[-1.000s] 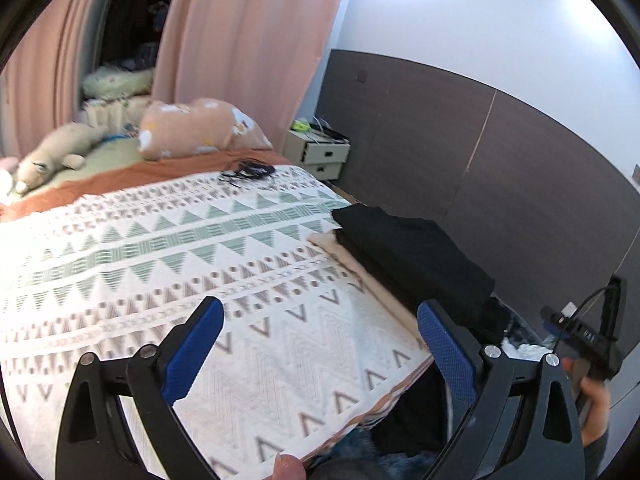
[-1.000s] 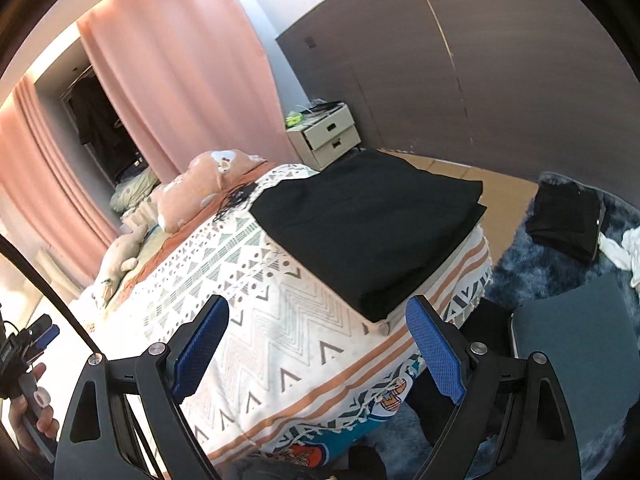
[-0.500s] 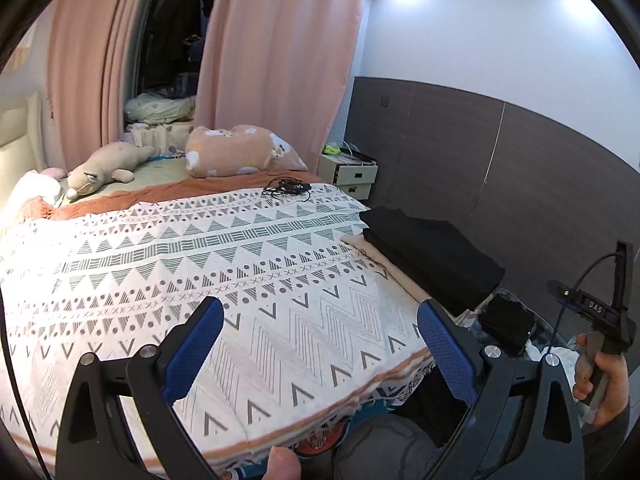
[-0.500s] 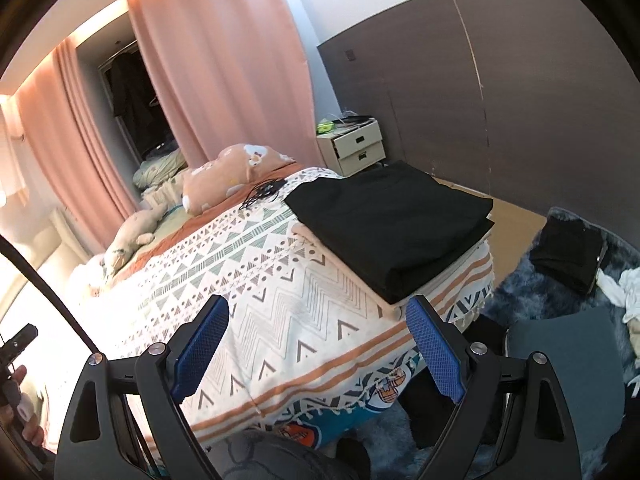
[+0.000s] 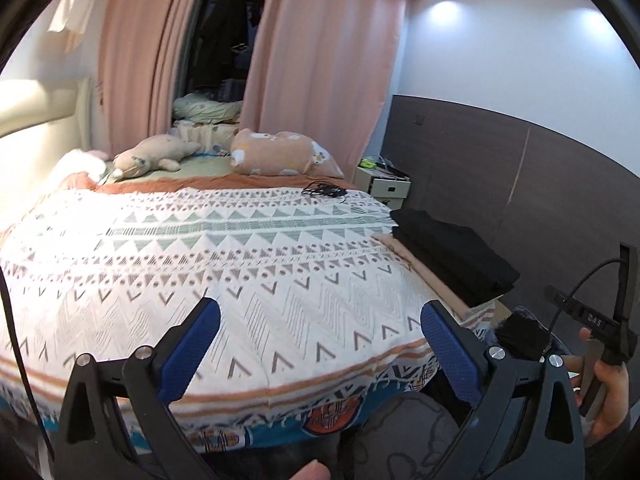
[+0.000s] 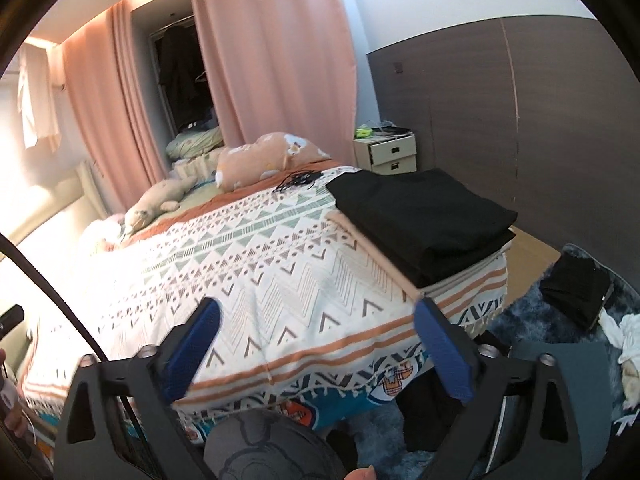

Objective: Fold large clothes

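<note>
The folded black garment (image 6: pixel 424 220) lies squared off on the far right corner of the bed (image 5: pixel 224 264), resting on the patterned bedspread (image 6: pixel 280 280) and clear of both tools. Since a moment ago both hands have drawn back from it, so the bed now fills more of each view. The right gripper (image 6: pixel 318 344) has just opened to its widest with nothing between its jaws; the left gripper (image 5: pixel 320 344) stands wide and empty too. That fold looks finished. Another dark garment (image 6: pixel 576 292) lies on the blue rug (image 6: pixel 532 320), probably next. No containers hold anything here.
</note>
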Motion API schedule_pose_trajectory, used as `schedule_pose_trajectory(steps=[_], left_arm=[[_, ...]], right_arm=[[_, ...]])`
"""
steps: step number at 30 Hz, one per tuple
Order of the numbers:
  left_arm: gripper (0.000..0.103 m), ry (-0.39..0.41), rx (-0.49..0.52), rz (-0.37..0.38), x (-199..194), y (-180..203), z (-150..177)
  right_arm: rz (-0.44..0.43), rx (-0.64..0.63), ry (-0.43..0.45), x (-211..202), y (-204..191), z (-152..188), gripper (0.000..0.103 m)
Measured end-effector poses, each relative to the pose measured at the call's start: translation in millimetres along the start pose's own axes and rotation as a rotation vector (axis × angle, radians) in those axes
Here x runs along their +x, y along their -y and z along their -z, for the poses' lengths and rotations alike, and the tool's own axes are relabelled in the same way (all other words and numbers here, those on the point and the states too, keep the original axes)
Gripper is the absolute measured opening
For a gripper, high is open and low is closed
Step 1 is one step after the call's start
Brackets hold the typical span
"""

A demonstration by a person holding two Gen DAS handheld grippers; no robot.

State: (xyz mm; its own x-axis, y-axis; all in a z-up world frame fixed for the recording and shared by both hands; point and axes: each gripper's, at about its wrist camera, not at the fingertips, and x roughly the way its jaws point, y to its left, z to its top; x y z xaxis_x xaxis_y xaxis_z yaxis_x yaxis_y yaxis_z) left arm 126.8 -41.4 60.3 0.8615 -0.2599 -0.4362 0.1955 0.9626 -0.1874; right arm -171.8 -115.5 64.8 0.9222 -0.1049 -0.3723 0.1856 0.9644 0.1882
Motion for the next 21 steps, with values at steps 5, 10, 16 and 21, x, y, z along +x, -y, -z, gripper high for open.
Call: schedule_pose_trajectory(steps=[5, 10, 16, 21], left_arm=[[0.102, 0.014, 0.005, -0.055, -17, -8, 26], [0.102, 0.011, 0.008, -0.089, -32, -10, 47], [0.102, 0.046, 0.002, -0.118, -52, -11, 60], [0.102, 0.067, 0.002, -0.121, -64, -11, 60]], right_arm=[[-0.011, -0.005, 0.010, -6, -1, 21, 0.103], [-0.007, -0.004, 0.001, -13, -5, 38, 0.103], [-0.019, -0.002, 0.014, -22, -18, 49, 0.103], [-0.033, 0.001, 0.021, -28, -25, 57, 0.103]])
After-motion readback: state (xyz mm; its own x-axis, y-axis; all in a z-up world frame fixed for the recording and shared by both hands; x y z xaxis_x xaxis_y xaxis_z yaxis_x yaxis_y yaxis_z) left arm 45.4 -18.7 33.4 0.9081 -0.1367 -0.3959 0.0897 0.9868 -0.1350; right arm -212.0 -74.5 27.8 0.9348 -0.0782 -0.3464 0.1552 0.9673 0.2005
